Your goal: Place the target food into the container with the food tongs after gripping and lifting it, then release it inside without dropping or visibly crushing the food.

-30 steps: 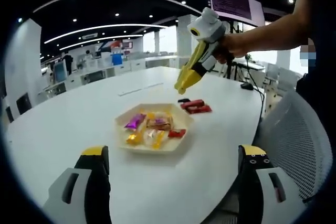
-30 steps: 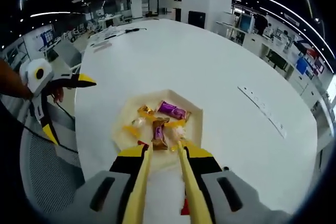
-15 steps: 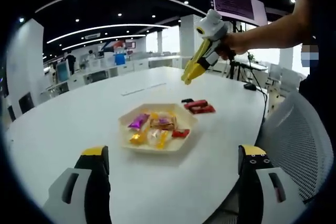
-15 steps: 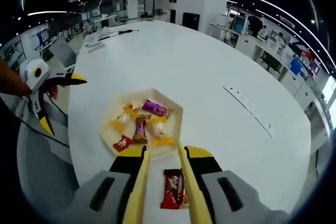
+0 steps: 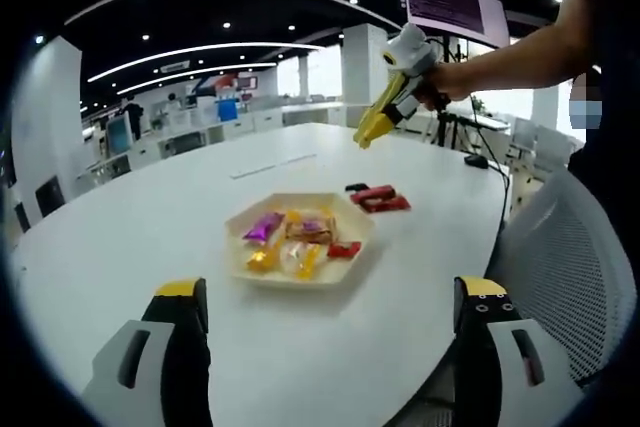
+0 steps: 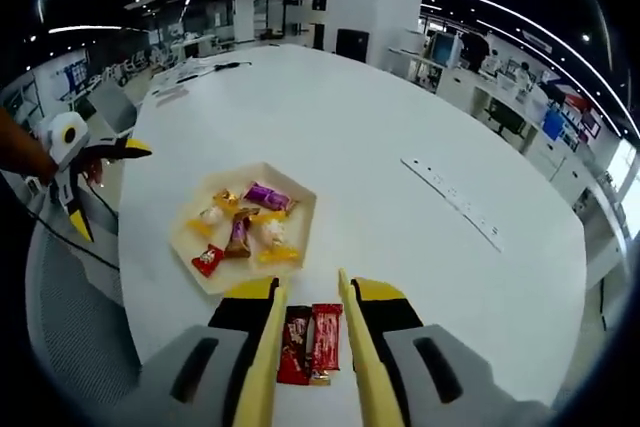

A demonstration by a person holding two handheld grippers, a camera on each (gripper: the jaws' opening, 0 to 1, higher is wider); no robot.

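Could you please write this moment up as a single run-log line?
right gripper: open above red snack bars on table | left gripper: open, empty | tray: holds wrapped sweets

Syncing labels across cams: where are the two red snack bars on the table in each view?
Left gripper view: the red snack bars lie right of centre on the table, just beyond the tray's far right edge, below the right gripper.
Right gripper view: the bars lie at bottom centre, between this gripper's own jaws.
Shared landmark: the hexagonal tray of wrapped sweets, next to the bars in both views.
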